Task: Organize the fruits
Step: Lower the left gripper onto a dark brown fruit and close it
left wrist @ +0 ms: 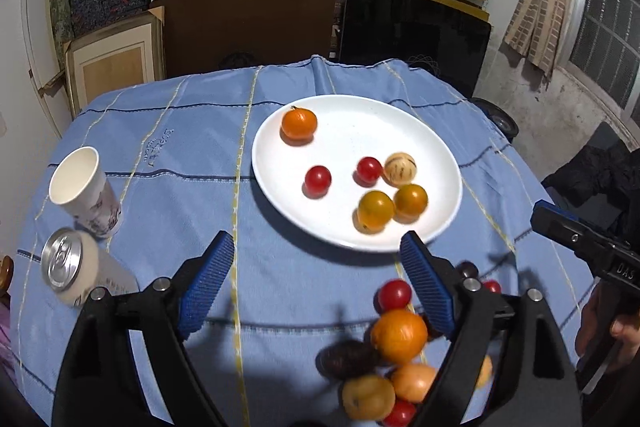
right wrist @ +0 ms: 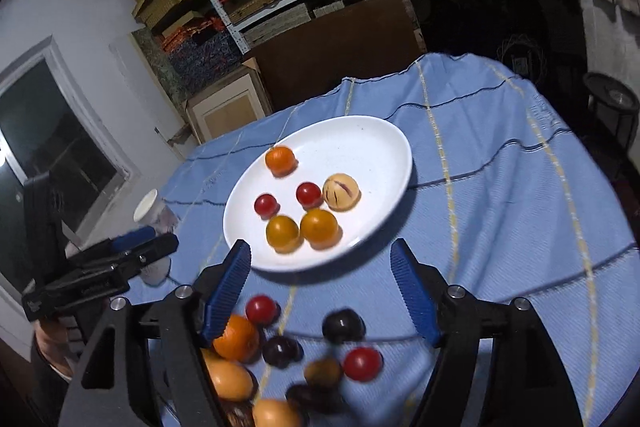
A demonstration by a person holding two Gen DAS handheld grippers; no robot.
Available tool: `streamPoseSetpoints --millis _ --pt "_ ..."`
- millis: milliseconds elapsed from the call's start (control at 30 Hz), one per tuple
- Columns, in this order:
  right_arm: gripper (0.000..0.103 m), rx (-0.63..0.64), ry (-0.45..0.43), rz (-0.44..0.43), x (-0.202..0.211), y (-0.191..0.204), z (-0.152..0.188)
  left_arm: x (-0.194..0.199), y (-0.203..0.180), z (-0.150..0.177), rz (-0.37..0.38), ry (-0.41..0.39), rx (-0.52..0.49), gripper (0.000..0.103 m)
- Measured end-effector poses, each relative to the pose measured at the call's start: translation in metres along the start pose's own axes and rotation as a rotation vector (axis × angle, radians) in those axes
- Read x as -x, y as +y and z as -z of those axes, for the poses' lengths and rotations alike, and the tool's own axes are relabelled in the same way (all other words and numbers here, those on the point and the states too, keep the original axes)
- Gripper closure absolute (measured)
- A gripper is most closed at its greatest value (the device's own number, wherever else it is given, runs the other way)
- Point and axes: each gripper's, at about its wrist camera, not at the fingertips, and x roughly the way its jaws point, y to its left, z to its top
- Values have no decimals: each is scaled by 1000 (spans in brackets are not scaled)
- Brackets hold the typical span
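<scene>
Left wrist view: the left gripper (left wrist: 318,247) is hovering spread and empty beside the plate (left wrist: 400,115), which is holding 6 fruits. Right wrist view: the right gripper (right wrist: 320,259), also spread, is hanging over the loose fruits (right wrist: 344,325); a clumsy pinch risks rolling them off the tablecloth (right wrist: 500,187).

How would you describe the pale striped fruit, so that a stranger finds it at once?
Look at the white plate on the blue tablecloth. The pale fruit lies there beside a red tomato. Only it is cream with dark purple streaks.
</scene>
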Motion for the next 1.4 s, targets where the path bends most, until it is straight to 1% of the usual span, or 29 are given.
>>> streamPoseSetpoints --millis 33,100,233,300,467,733,967,1033,1267,1400 --pt "29 5 0 4 3 2 4 5 -1 4 1 -2 0 19" --pt "26 18 -3 9 11 8 16 15 -2 16 -7 -9 5 14" --pt "18 47 -13 20 22 18 36 34 -1 38 -14 -22 3 14" --pt "16 63 -12 26 25 22 47 41 3 48 -15 -22 15 14" --pt "14 74 1 26 32 27 72 53 8 76 -25 -18 33 13" --pt "14 6 27 -2 37 20 101 56 3 121 -38 25 2 13" --pt "14 38 39 3 40 28 115 51 4 138 -56 56 16 13" --pt "14 56 51 9 39 31 118 50 4 139 -45 65 19 13" --pt "14 113 66 29 36 40 123 45 3 142 -52 84 23 13" --pt "14 124 76 24 35 42 126 39 4 144 -53 98 23 13"
